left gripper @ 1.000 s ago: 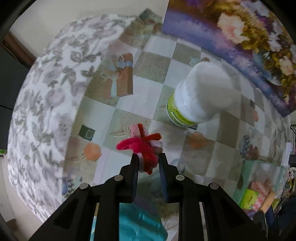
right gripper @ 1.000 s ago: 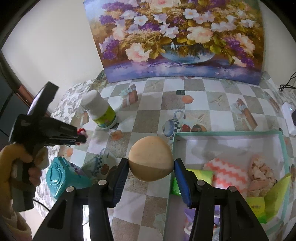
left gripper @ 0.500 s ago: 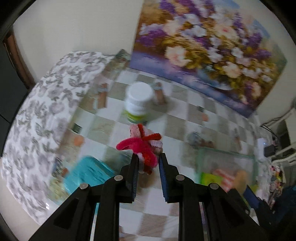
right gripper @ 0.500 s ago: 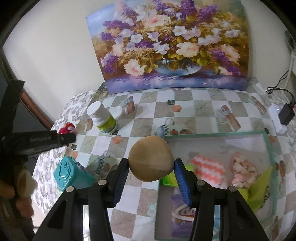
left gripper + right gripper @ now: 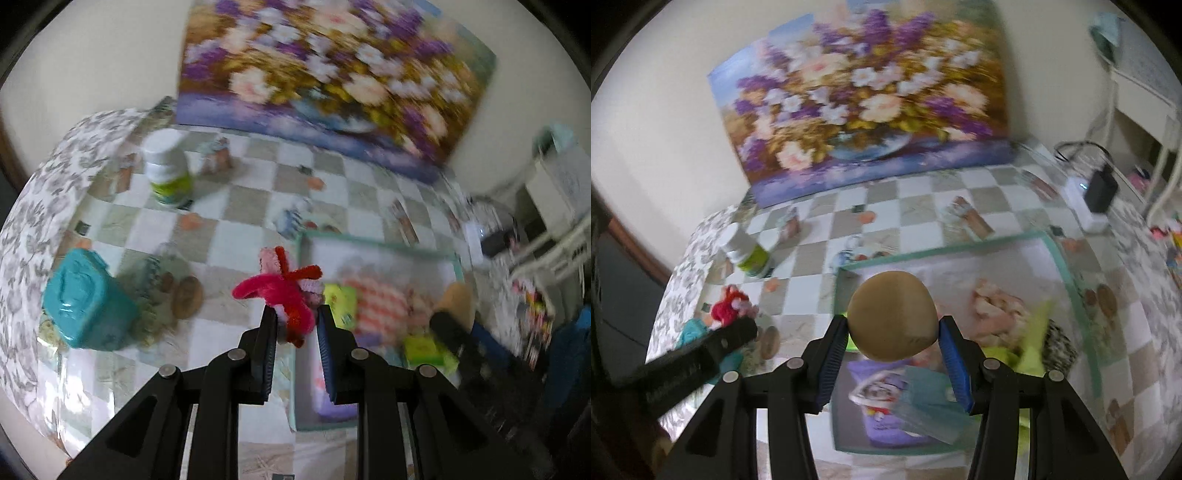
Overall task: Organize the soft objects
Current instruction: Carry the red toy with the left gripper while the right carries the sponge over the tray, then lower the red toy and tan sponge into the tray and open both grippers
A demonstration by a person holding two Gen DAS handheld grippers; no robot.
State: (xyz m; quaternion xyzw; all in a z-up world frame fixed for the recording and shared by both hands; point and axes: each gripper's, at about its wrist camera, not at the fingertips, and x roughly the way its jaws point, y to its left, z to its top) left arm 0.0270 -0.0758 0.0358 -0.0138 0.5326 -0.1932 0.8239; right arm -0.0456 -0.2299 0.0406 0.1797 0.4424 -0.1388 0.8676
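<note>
My left gripper point(image 5: 295, 325) is shut on a red and pink fuzzy pipe-cleaner toy point(image 5: 284, 291) and holds it in the air near the left edge of the teal-rimmed box point(image 5: 376, 245). It also shows in the right wrist view point(image 5: 729, 306). My right gripper point(image 5: 892, 339) is shut on a tan soft ball point(image 5: 892, 319) and holds it above the box point(image 5: 1067, 273). The box holds a striped cloth point(image 5: 376, 299), green packets point(image 5: 341, 297), a pale plush piece point(image 5: 997, 306) and a purple pouch point(image 5: 882, 402).
A white bottle with a green label point(image 5: 166, 168) stands at the back left of the checkered table. A teal container point(image 5: 85, 301) sits at the left front. A flower painting point(image 5: 868, 107) leans on the wall. A white charger with a black plug point(image 5: 1097, 195) lies at the right.
Both grippers have moved right with their loads. The tan ball is now over the box, and the pipe-cleaner toy has come from near the bottle to the box's left edge.
</note>
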